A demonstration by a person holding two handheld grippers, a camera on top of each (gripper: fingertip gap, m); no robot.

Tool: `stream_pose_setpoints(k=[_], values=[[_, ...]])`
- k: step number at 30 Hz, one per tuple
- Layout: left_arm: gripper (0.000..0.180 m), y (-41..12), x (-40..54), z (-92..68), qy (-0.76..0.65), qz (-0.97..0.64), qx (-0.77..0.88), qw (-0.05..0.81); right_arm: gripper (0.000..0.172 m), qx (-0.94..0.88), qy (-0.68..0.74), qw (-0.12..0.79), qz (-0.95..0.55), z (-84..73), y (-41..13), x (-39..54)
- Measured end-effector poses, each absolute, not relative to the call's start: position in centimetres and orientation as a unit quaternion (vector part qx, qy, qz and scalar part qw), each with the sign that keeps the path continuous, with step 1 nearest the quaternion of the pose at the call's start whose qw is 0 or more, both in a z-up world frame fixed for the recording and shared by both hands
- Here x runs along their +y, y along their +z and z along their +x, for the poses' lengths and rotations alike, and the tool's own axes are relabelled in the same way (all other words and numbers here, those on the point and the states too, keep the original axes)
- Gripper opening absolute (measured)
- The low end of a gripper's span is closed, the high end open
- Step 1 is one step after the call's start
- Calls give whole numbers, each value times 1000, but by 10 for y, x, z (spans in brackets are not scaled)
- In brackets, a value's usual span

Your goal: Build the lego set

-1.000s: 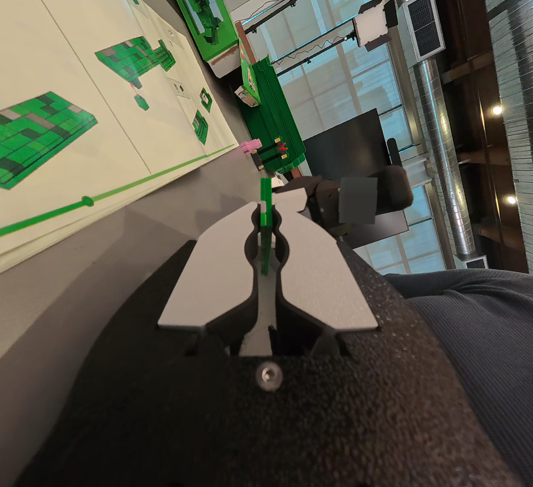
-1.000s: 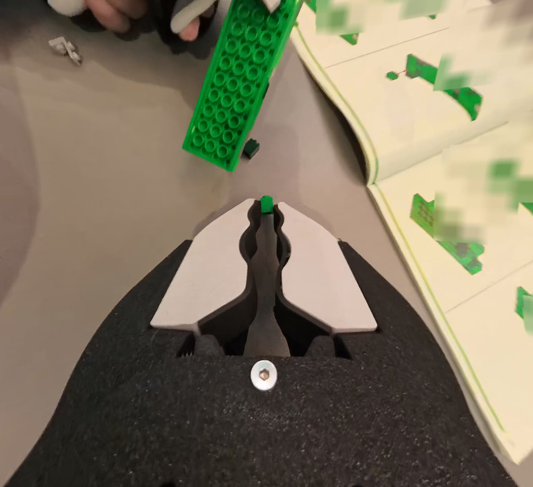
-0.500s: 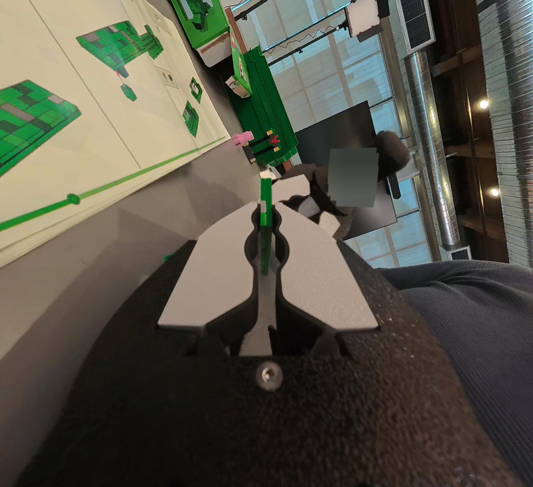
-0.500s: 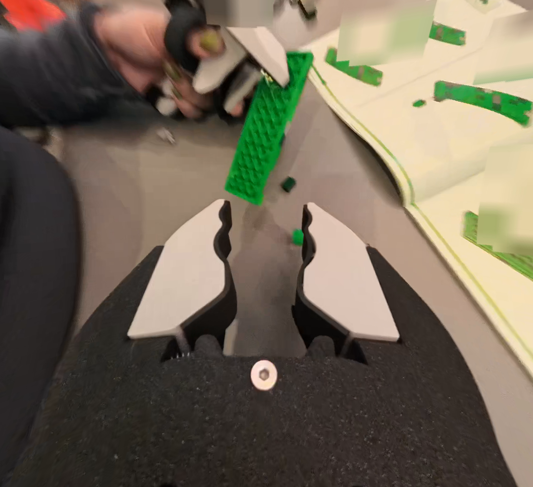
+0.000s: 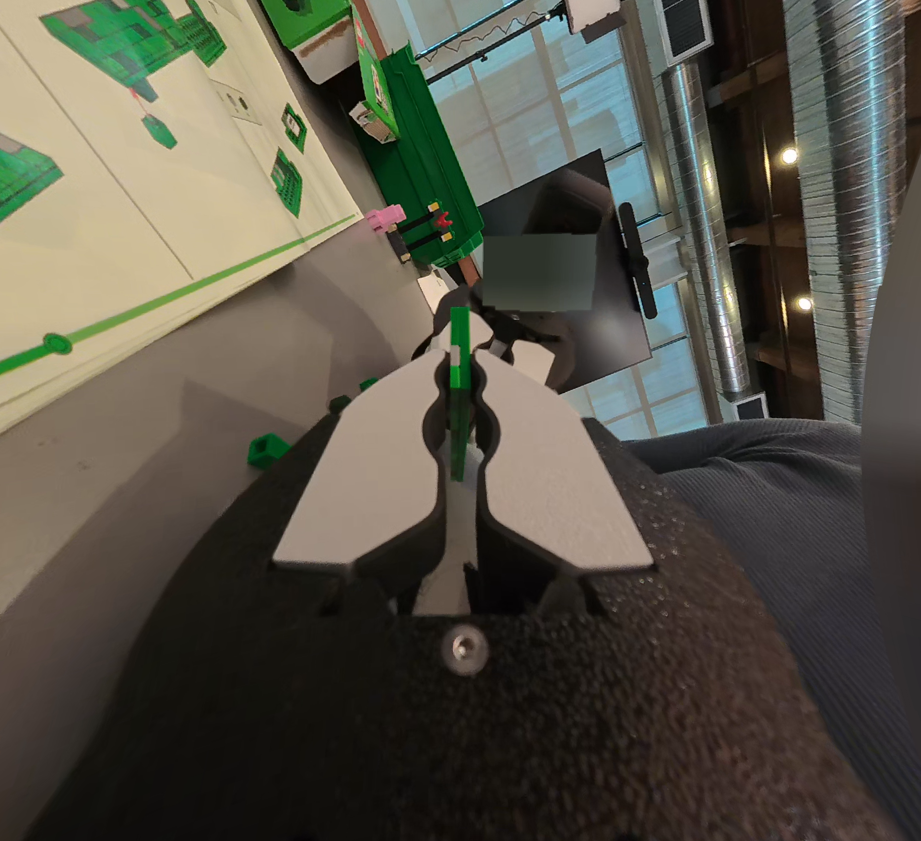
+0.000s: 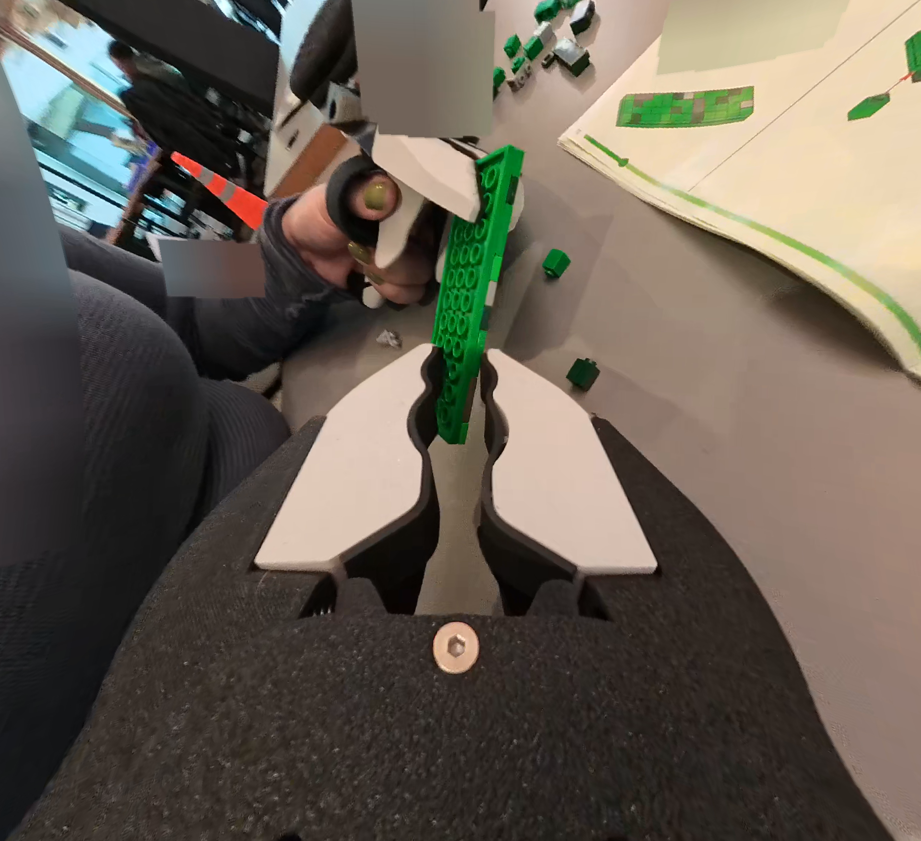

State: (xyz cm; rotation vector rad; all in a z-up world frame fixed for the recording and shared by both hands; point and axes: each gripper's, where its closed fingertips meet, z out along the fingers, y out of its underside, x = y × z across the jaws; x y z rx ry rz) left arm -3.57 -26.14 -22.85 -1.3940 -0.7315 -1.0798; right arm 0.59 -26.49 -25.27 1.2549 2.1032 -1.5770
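Observation:
My left gripper is shut on one end of a long green studded plate, seen edge-on and held off the grey table. In the right wrist view the same plate runs from the left gripper down into my right gripper. My right gripper's fingertips close on the plate's other end, so both grippers hold it. The plate's back carries a thin layer of green, white and dark tiles. A hand grips the left tool.
An open instruction booklet lies on the table to the right. Small dark green bricks and a grey bit lie near the plate. A pile of loose bricks lies farther back. A green box stands behind the booklet. There is about 5 centimetres between the tips of the two grippers. From the right gripper's tips to the grey bit is close to 12 centimetres.
My right gripper held a tiny green brick, opened wide and let it go, then moved up to the plate's free end and closed on it. The left gripper kept its hold.

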Motion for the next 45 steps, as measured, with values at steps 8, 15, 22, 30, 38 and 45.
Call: stream_pose_setpoints(k=[8, 15, 22, 30, 38, 45], values=[[7, -214, -265, -34, -489, -562, -286, 603, 7, 627, -599, 211, 450, 7, -237, -270], [19, -206, -267, -42, -502, -522, -294, 623, 7, 543, -654, 229, 475, -2, -225, -269], [15, -204, -266, -45, -488, -505, -311, 640, 6, 487, -673, 227, 509, -8, -222, -269], [8, -209, -264, -47, -490, -479, -352, 637, 7, 447, -678, 227, 538, -8, -226, -274], [18, -210, -264, -49, -503, -461, -364, 634, 6, 427, -677, 232, 552, -10, -228, -275], [30, -214, -263, -51, -502, -463, -377, 626, 7, 427, -672, 237, 557, -10, -232, -276]])
